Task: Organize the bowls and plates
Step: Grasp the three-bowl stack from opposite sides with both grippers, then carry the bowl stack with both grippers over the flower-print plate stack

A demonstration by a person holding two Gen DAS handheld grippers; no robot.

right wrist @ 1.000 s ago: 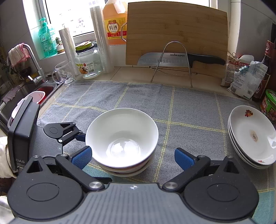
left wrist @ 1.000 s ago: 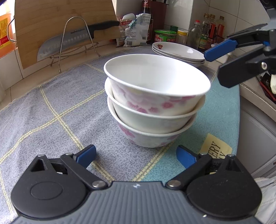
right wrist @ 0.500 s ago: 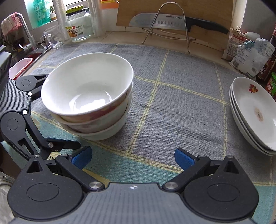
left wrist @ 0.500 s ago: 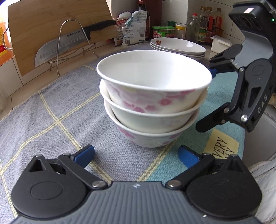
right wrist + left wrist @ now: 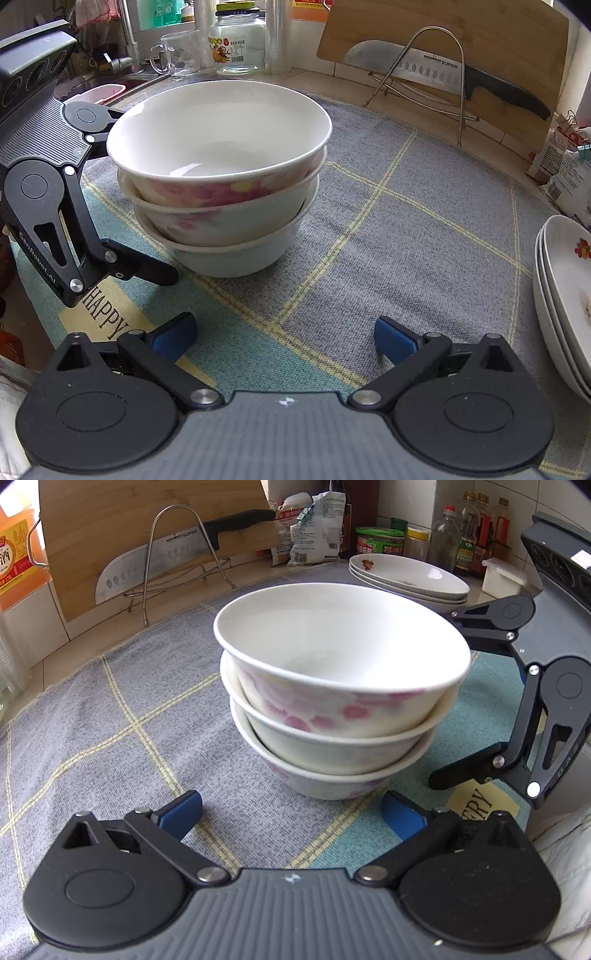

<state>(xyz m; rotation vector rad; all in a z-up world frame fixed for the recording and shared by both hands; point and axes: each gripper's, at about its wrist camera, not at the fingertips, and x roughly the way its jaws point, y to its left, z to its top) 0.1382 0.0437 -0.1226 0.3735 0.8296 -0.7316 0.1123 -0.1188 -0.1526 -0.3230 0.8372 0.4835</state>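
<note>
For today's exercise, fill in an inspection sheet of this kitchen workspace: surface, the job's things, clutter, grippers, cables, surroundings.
Surface: grey checked cloth covering the counter.
Job's things: three bowls nested in one stack; plates stacked apart from it.
Clutter: knife on a wire rack before a cutting board; snack bags; jars and bottles.
Grippers: left gripper and right gripper both open, empty, either side of the bowls.
Cables: nothing seen.
Surroundings: sink with tap, tiled wall.

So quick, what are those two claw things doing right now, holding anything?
Left gripper: open, empty, before the stacked white floral ceramic bowls.
Right gripper: open, empty.
</note>
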